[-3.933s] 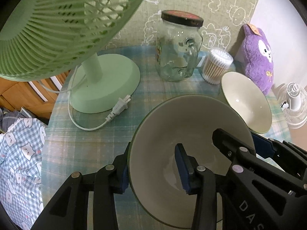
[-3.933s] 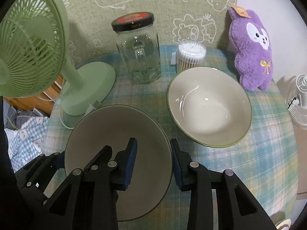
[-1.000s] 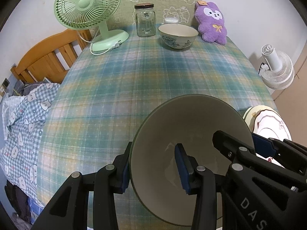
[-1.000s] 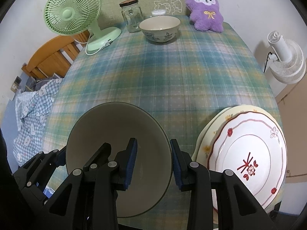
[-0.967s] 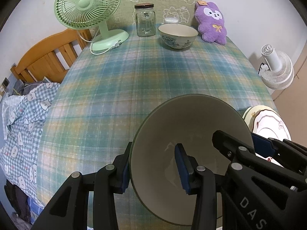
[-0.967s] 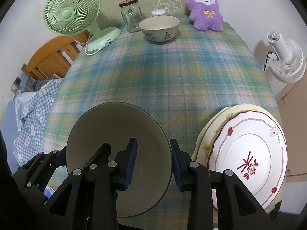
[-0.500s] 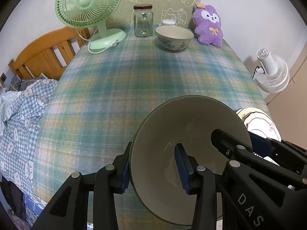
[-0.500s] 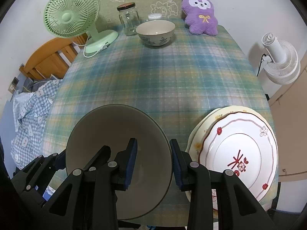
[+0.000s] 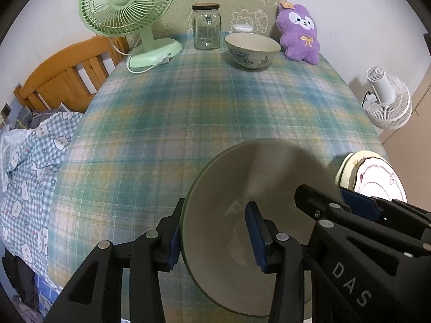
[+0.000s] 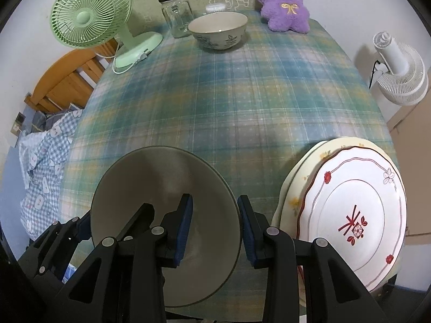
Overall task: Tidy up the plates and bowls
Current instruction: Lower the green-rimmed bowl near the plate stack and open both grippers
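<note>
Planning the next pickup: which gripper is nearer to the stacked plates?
Right. The right gripper, clamped on the near bowl's right rim, sits just beside the stacked plates. The left gripper holds the opposite rim, farther away.

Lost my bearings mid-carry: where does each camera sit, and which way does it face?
Left wrist: on the left tongs, angled down across the plaid-clothed table; its fingers clamp the grey-green ceramic bowl's left rim.
Right wrist: on the right tongs, angled down likewise; fingers clamp that bowl's right rim, beside the stacked white patterned plates.
Shared: the bowl, each other's tongs, the plates, the far floral bowl.
</note>
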Tool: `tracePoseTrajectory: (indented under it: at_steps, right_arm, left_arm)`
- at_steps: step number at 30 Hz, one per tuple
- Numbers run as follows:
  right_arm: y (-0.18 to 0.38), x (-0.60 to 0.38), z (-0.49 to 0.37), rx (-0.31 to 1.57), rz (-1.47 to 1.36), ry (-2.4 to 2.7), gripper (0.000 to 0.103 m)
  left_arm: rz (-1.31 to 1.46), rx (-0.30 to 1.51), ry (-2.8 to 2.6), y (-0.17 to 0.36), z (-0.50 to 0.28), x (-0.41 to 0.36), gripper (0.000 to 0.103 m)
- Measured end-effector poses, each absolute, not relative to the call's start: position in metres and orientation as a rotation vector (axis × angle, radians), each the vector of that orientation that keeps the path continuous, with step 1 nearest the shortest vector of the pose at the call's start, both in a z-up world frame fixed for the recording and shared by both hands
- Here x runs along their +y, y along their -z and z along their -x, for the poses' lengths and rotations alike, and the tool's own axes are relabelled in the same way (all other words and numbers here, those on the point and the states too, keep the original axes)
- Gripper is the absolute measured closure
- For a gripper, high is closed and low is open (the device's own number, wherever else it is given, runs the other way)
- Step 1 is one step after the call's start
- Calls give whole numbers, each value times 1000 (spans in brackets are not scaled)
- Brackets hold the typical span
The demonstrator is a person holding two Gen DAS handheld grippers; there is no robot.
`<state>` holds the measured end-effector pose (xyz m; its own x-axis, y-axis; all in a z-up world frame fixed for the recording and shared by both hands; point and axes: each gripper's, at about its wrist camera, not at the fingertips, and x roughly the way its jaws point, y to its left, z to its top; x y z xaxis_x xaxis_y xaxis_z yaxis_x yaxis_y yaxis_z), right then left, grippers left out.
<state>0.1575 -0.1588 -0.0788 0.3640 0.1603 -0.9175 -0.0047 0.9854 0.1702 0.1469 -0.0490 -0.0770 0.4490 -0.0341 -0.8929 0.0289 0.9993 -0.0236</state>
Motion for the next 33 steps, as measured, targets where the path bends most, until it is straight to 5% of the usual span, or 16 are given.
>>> tracePoseTrajectory:
  at_steps: [9,23,33]
  right_arm:
    - [78,-151,-162,1197,-96,-88,65]
    - [52,-158,-166,1182,-148,-110,64]
    - [-22,-162,-174,1041,-140,-111,35]
  left_arm:
    - [64,1131,64,84,-151,-43,52]
    - [-4,1082,77,43,-157,-48,25]
    - [1,979,65,-23,-175,-41,19]
